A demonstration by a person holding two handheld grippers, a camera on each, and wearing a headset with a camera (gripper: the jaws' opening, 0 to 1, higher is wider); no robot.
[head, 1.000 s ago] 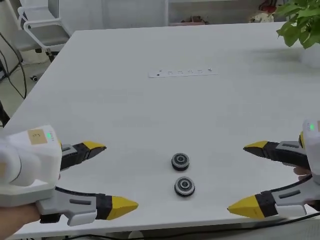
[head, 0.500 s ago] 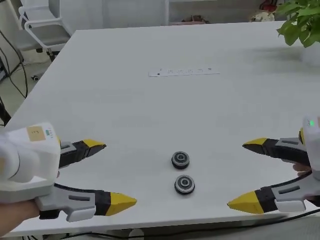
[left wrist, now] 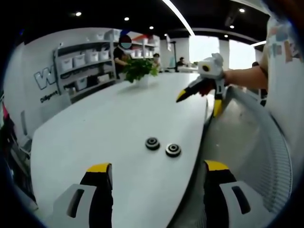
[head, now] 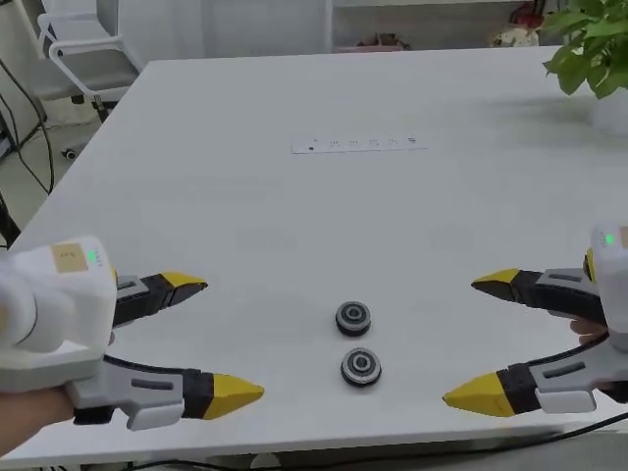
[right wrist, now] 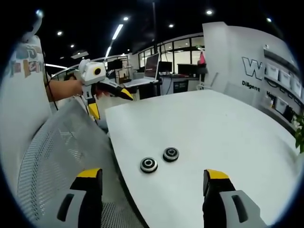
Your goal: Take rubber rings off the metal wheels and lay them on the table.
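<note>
Metal wheels between both tongs

Power strip centre — plant right, chair left.

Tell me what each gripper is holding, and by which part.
Nothing is held. The left gripper and right gripper are both open, clear of the far wheel and near wheel on the table.

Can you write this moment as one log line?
phase: before grasp | left gripper: open, empty | right gripper: open, empty | far wheel, near wheel: on table between grippers, untouched
</note>
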